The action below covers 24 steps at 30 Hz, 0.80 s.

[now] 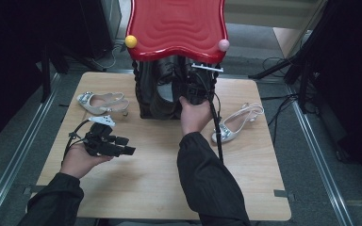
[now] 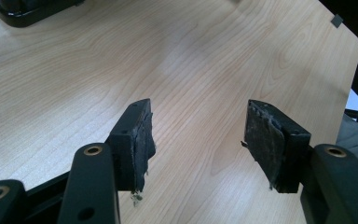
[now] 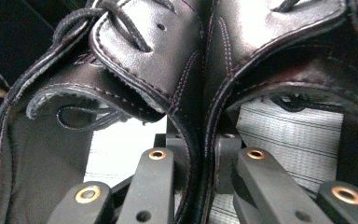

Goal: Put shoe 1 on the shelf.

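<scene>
A pair of black leather lace-up shoes (image 1: 164, 92) stands inside a black rack under a red wavy top (image 1: 176, 26) at the table's far middle. My right gripper (image 1: 194, 89) reaches into the rack. In the right gripper view it (image 3: 196, 149) is shut on the touching inner walls of the two black shoes (image 3: 168, 56), one jaw inside each shoe. My left gripper (image 1: 125, 146) is held low over the table's left side. In the left gripper view it (image 2: 198, 135) is open, with bare wood between its worn pads (image 2: 142, 135).
A pale slingback heeled shoe (image 1: 101, 102) lies left of the rack, and its mate (image 1: 235, 123) lies to the right near the right gripper's cable. A yellow ball (image 1: 131, 41) and a pink ball (image 1: 223, 45) cap the red top's corners. The wooden table (image 1: 146, 188) stretches toward the near edge.
</scene>
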Tool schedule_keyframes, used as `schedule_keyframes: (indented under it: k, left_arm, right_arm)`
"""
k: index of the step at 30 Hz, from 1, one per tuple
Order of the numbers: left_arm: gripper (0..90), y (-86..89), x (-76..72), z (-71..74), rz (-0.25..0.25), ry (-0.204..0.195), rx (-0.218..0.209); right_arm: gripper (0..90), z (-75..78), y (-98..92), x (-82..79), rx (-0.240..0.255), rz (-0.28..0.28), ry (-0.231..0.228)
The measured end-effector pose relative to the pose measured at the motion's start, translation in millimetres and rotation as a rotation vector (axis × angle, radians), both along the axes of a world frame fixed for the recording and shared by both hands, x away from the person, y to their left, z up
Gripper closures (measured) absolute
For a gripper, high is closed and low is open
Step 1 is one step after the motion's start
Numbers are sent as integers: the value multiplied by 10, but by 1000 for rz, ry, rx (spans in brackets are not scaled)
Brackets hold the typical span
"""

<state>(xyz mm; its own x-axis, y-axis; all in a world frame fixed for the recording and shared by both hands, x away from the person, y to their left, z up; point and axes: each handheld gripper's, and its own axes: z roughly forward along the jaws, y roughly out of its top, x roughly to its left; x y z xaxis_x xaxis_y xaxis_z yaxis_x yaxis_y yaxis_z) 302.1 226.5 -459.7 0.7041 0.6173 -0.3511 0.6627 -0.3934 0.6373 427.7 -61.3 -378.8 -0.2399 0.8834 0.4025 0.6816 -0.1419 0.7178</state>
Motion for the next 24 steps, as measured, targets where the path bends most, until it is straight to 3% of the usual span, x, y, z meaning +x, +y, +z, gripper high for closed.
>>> schedule_keyframes:
  k: [4,8,21,24]
  left_arm:
    - [424,-12,0,0,-3,-2,2]
    - [425,-21,-2,1,-4,2,-4]
    - [426,-35,-2,18,-4,-6,-6]
    - [425,-29,-2,18,-2,-7,-6]
  right_arm:
    - [808,5,14,42,36,-25,1]
    - [804,0,93,53,12,-47,-4]
    - [730,-49,191,65,-33,-5,2]
    - [688,-63,194,78,-24,14,7]
